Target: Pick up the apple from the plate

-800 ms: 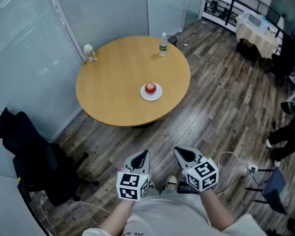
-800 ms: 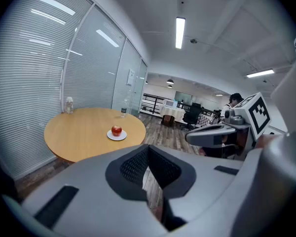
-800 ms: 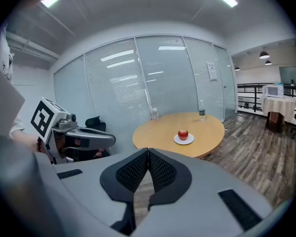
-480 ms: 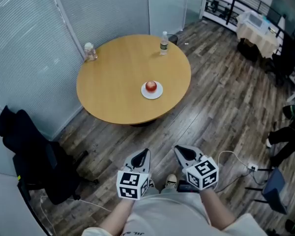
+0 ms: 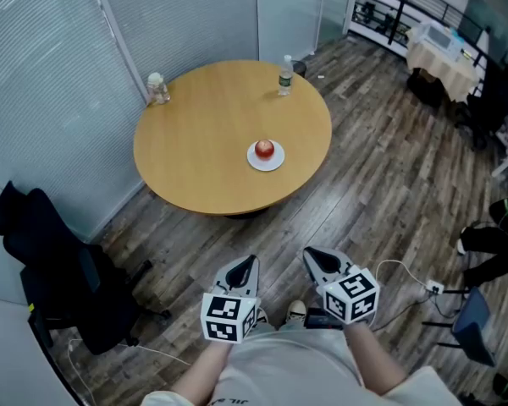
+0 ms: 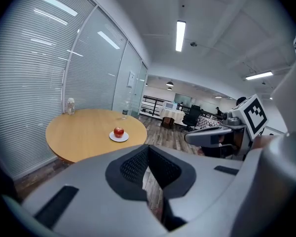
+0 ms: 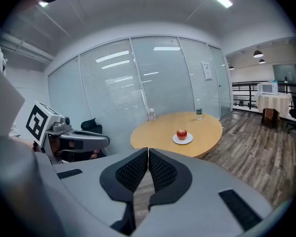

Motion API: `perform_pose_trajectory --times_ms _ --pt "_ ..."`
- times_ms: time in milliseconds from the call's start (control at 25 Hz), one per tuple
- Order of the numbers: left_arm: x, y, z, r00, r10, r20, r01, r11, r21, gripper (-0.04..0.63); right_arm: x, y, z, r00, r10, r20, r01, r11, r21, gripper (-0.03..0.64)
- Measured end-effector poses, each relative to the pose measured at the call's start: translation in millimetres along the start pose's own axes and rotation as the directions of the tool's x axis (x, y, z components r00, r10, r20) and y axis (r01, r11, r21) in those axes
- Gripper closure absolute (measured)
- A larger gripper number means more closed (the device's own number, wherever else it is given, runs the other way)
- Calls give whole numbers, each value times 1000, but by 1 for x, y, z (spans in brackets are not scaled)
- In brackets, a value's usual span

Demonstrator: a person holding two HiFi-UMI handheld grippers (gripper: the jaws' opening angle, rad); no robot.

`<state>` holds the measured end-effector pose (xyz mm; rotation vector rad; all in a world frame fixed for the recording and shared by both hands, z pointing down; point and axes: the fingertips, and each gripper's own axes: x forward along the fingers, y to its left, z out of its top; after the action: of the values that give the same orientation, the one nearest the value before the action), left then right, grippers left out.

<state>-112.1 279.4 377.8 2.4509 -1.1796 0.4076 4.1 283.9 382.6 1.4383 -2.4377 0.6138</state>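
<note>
A red apple (image 5: pixel 265 149) sits on a small white plate (image 5: pixel 266 161) right of centre on a round wooden table (image 5: pixel 203 159). The apple (image 6: pixel 118 131) and plate (image 6: pixel 119 138) also show in the left gripper view, and the apple (image 7: pixel 181 134) on its plate (image 7: pixel 183 140) in the right gripper view. Both grippers hang far from the table, over the floor close to the person's body. My left gripper (image 5: pixel 248 266) is shut and empty. My right gripper (image 5: pixel 310 257) is shut too, pads together with nothing between them.
A clear water bottle (image 5: pixel 286 73) stands at the table's far edge and a jar (image 5: pixel 157 88) at its far left edge. Glass walls with blinds (image 5: pixel 59 83) run behind. A black chair (image 5: pixel 55 269) stands at left; cables and a power strip (image 5: pixel 434 289) lie at right.
The table and apple have shifted slightly right in the head view. Both grippers keep their place near the body, still shut.
</note>
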Motion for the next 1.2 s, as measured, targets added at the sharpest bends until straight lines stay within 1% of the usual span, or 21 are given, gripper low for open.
perform_pose_trajectory --times_ms 160,320,560,680,800,960,1200 --pt "-5 11 3 1000 -13 4 13 999 34 594 9 12 5 1000 -3 -2 3 1000 -21 586" --pt "-8 25 7 999 -44 16 44 999 29 594 16 19 8 999 -32 5 32 999 -31 586" --pt "9 30 6 997 -74 -5 74 997 23 594 24 3 3 998 -57 -10 57 998 -5 586" --pt "24 40 13 998 -63 2 63 998 25 594 40 -9 9 998 -56 -2 56 998 -6 586" --pt "50 52 23 999 -39 21 38 999 29 594 62 -29 20 999 -38 -1 38 999 -18 586" --pt "95 68 45 999 -27 28 27 1000 16 594 95 -70 40 1000 -27 -5 27 999 -24 586" --pt "165 96 92 999 25 40 -25 1000 2 594 146 -138 91 1000 7 3 -6 999 -36 586"
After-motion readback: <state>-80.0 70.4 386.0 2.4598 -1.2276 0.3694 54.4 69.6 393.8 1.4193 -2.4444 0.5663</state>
